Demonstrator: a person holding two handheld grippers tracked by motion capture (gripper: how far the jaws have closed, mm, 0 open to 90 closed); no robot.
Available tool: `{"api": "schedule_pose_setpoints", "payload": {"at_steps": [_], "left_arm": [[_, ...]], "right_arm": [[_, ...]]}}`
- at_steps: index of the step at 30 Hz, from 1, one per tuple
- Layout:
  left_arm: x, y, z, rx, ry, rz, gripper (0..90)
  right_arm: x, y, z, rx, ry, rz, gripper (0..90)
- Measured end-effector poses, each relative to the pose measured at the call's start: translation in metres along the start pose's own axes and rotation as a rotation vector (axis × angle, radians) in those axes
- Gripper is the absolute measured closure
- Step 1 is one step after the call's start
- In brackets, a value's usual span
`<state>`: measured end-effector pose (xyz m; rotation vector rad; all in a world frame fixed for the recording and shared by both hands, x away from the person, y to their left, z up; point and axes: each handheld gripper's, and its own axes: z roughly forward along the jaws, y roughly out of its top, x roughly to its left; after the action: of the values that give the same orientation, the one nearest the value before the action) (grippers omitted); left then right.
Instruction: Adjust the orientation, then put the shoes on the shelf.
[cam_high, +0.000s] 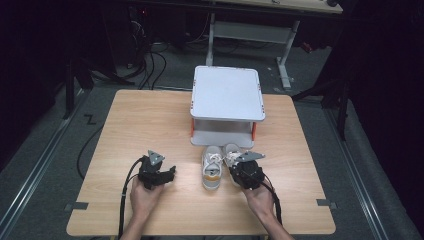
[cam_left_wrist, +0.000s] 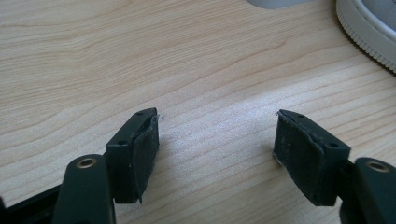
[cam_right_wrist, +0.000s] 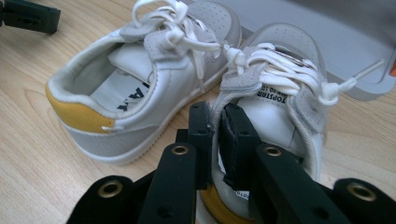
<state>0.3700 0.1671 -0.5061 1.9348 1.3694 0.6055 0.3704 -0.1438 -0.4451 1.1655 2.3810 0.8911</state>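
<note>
At frame centre, two small sneakers sit on the worktop before a grey two-tier stand. The right tool pinches the right sneaker by its collar, likely for lifting. The left tool rests released beside the left sneaker.

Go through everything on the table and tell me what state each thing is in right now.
Left gripper: open, empty, over bare wood.
Right gripper: shut on the right shoe's inner collar.
Right shoe: upright, laced, gripped.
Left shoe: upright on the table, laced, free, beside the right shoe.
Shelf: top tier empty, standing at the table's far edge.
</note>
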Motion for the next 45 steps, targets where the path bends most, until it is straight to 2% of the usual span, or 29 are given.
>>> {"api": "schedule_pose_setpoints", "payload": {"at_steps": [2,3,7,8,9,11,12,15,16,19,21,22,25,27,28,30,31,32,34,35,38,39,41,43,45], "left_arm": [[0.000,0.000,0.000,-0.001,0.000,0.000,31.1],[0.000,0.000,0.000,0.000,0.001,0.000,31.1],[0.000,0.000,0.000,0.002,0.003,0.002,31.1],[0.000,0.000,0.000,0.002,0.003,0.003,31.2],[0.000,0.000,0.000,0.000,0.003,0.002,31.2],[0.000,0.000,0.000,0.001,0.003,0.002,31.2],[0.000,0.000,0.000,0.002,0.003,0.005,31.2],[0.000,0.000,0.000,0.003,0.004,0.005,31.9],[0.000,0.000,0.000,0.001,0.009,0.000,33.6],[0.000,0.000,-0.001,0.001,0.013,-0.001,34.1],[0.000,0.000,0.000,0.001,0.013,-0.001,34.0],[0.000,0.000,0.000,0.001,0.012,-0.001,33.6],[0.000,0.000,0.000,0.002,0.013,-0.001,33.0],[-0.001,0.000,0.000,0.000,0.016,-0.009,33.0],[-0.001,0.000,0.000,0.001,0.015,-0.009,32.8],[-0.001,0.000,0.000,0.001,0.015,-0.009,32.4],[-0.001,0.000,0.000,0.001,0.015,-0.009,32.0],[-0.002,0.000,0.000,0.001,0.015,-0.005,31.8],[-0.002,0.001,0.000,0.004,0.016,-0.006,31.9],[-0.002,0.001,0.000,0.004,0.016,-0.006,32.1],[0.000,0.003,-0.001,0.019,0.015,-0.023,33.5],[0.001,0.003,-0.001,0.024,0.013,-0.023,33.5],[0.000,0.005,-0.002,0.022,-0.004,-0.037,34.4],[0.000,0.006,-0.002,0.021,-0.009,-0.037,35.3],[-0.003,0.008,-0.004,0.021,-0.020,-0.034,35.5]], "right_arm": [[0.001,0.001,0.000,0.001,0.003,0.004,82.5],[0.001,0.002,0.001,-0.002,0.023,0.020,81.8],[0.000,0.002,0.003,-0.005,0.047,0.035,80.0],[-0.001,0.002,0.004,-0.010,0.073,0.051,77.4],[-0.001,0.002,0.004,-0.010,0.073,0.051,77.4],[-0.002,0.002,0.007,-0.007,0.105,0.065,74.1],[-0.001,0.001,0.010,-0.008,0.124,0.067,69.5],[0.000,0.001,0.011,-0.012,0.129,0.073,64.6],[-0.003,0.001,0.010,-0.030,0.142,0.091,58.1],[-0.005,0.001,0.008,-0.034,0.164,0.107,54.2],[-0.007,-0.001,0.006,-0.050,0.168,0.107,52.0],[-0.008,-0.004,0.002,-0.075,0.174,0.113,50.3],[-0.011,-0.006,-0.005,-0.101,0.186,0.123,49.4],[-0.015,-0.008,-0.013,-0.136,0.204,0.130,49.0],[-0.020,-0.011,-0.022,-0.173,0.187,0.127,49.2],[-0.027,-0.015,-0.027,-0.199,0.156,0.133,49.4],[-0.027,-0.015,-0.027,-0.199,0.156,0.133,49.4],[-0.038,-0.022,-0.031,-0.219,0.119,0.148,49.8],[-0.051,-0.031,-0.030,-0.214,0.087,0.173,49.5],[-0.051,-0.031,-0.030,-0.214,0.087,0.173,49.5],[-0.076,-0.050,-0.026,-0.199,0.015,0.217,49.3],[-0.076,-0.050,-0.026,-0.199,0.015,0.217,49.3],[-0.089,-0.061,-0.021,-0.181,-0.026,0.246,49.2],[-0.093,-0.064,-0.020,-0.173,-0.036,0.255,49.2],[-0.101,-0.070,-0.016,-0.155,-0.079,0.264,48.9]]}}
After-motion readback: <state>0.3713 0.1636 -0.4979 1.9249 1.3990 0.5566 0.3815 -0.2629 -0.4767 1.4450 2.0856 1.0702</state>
